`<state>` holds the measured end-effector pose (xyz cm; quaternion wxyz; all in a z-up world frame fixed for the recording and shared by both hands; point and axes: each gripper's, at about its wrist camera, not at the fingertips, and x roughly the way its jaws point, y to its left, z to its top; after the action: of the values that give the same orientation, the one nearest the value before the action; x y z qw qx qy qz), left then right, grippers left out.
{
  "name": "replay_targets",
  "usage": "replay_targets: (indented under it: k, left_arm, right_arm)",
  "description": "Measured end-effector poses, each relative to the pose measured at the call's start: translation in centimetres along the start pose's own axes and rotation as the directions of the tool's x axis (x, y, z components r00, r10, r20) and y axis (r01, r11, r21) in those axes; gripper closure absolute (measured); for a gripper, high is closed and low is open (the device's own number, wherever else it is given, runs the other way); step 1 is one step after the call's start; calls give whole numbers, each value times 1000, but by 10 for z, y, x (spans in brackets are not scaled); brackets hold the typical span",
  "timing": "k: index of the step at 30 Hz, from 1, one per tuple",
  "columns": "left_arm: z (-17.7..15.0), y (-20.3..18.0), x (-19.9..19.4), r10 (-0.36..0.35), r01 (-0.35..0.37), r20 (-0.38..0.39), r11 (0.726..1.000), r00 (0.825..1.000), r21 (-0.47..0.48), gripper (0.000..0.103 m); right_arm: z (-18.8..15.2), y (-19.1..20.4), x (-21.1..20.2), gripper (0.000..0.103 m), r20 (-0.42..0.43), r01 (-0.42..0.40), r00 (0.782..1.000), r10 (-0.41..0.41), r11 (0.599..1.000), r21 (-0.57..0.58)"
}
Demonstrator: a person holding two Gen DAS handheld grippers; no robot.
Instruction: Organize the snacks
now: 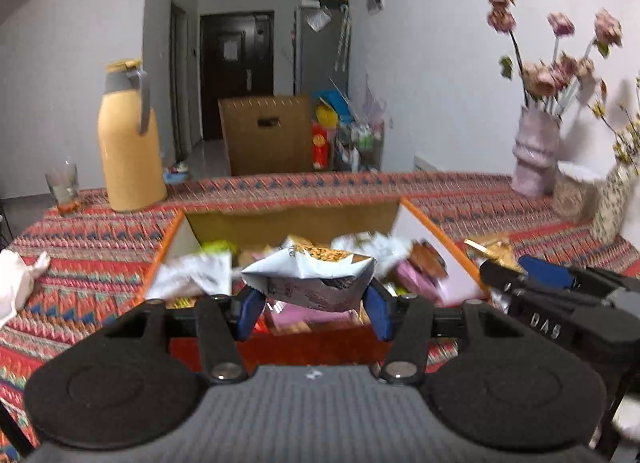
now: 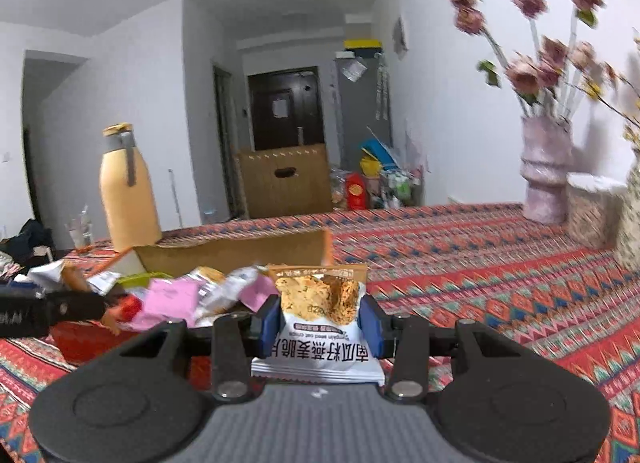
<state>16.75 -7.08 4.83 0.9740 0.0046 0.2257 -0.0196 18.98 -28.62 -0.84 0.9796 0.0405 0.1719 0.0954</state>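
A white snack packet (image 1: 312, 283) with a crisp picture on it hangs above the open cardboard box (image 1: 288, 223). My left gripper (image 1: 314, 305) is shut on it, blue pads (image 1: 250, 311) pressing both ends. My right gripper (image 2: 320, 323) is shut on an oat crisp packet (image 2: 320, 303), white below and brown at the top, held upright over the tablecloth just right of the box (image 2: 240, 251). Several pink and white packets (image 2: 172, 299) fill the box. In the left wrist view, the right gripper (image 1: 516, 263) shows at the right beside the box, its packet's brown top (image 1: 492, 247) sticking out.
A yellow thermos jug (image 1: 128, 143) and a glass (image 1: 64, 187) stand at the table's far left. A pink vase of flowers (image 1: 536, 151) and a woven container (image 1: 576, 191) are at the far right. A white bag (image 1: 16, 283) lies at the left edge. A patterned red cloth (image 2: 500, 283) covers the table.
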Motion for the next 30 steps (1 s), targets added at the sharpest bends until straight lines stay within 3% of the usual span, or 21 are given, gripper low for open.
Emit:
replay_targets:
  k: [5, 13, 22, 24, 27, 29, 30]
  left_arm:
    - [19, 19, 10, 24, -23, 44, 999, 999, -27, 49]
    - [38, 49, 46, 55, -50, 47, 994, 997, -92, 49]
    - [29, 69, 86, 77, -74, 25, 989, 997, -126, 49]
    - [26, 72, 91, 71, -70, 9, 989, 997, -129, 45]
    - [24, 74, 88, 71, -67, 23, 988, 997, -142, 20]
    - [24, 76, 84, 77, -70, 41, 986, 996, -152, 0]
    - [24, 76, 82, 85, -75, 55, 985, 995, -158, 0]
  right_arm:
    - [19, 30, 19, 61, 10, -31, 999, 31, 998, -49]
    - [40, 64, 65, 61, 4, -31, 1000, 31, 996, -85]
    - [35, 70, 102, 61, -4, -3, 1000, 2, 996, -89]
    - [33, 68, 106, 60, -19, -9, 1000, 8, 996, -85]
    - [30, 66, 110, 55, -34, -1, 999, -2, 996, -84]
    - [28, 64, 110, 40, -42, -1, 999, -2, 997, -82]
    - [28, 63, 110, 23, -38, 5, 999, -8, 997, -79]
